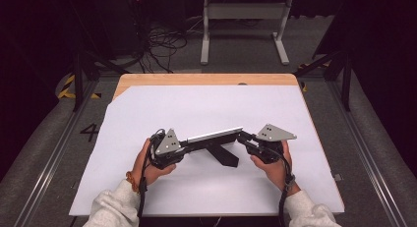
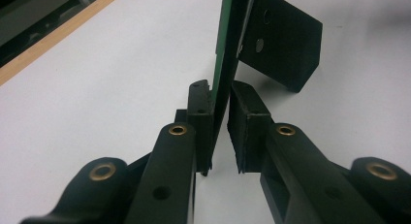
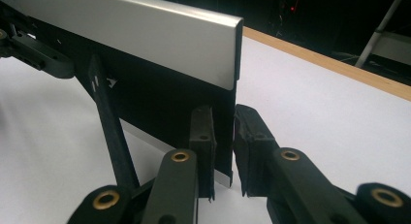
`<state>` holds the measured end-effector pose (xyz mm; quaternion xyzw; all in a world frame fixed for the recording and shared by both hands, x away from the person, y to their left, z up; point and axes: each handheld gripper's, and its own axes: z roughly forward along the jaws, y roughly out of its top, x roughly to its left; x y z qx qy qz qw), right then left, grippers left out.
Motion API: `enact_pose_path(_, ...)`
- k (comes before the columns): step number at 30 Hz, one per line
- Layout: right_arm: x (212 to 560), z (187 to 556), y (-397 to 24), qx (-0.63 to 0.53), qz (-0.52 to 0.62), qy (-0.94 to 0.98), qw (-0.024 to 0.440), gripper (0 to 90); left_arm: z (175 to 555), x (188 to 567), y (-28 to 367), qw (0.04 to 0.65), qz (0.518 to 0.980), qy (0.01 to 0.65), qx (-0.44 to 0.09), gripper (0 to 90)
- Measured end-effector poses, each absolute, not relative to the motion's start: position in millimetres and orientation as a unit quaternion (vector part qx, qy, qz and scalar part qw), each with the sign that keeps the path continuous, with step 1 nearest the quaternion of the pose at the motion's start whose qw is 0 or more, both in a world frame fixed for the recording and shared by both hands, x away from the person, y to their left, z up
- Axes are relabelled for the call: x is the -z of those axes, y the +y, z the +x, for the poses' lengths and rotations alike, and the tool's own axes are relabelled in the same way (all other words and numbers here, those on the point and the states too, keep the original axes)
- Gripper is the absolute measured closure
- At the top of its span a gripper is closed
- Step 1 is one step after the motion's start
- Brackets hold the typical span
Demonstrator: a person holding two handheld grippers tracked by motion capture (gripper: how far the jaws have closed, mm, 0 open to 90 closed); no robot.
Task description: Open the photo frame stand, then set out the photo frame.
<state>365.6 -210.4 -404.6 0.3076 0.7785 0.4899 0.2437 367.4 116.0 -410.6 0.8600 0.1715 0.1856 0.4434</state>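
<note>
Left claw (image 1: 189, 146) and right claw (image 1: 244, 138) clamped on frame (image 1: 214, 135) ends above worktop (image 1: 196, 104); keep level, grips even, stand clear.

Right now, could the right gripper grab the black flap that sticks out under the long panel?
Probably not as it is. The right gripper is already clamped on the end of the panel, so it would have to let go first. The black flap itself lies uncovered on the white sheet.
</note>
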Motion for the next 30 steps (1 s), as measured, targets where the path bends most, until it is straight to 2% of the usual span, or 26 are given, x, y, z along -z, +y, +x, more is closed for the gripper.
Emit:
enact_pose_path(20, 405.3, 370.9, -209.9, -0.491, 0.314, 0.776, 0.241, 79.0, 363.8, 411.8, 113.7, 0.447, 0.858, 0.171, -0.184, 81.1)
enact_pose_path(30, 405.9, 373.7, -205.1, -0.483, 0.324, 0.77, 0.261, 78.8, 360.2, 411.3, 109.6, 0.439, 0.861, 0.169, -0.192, 82.6)
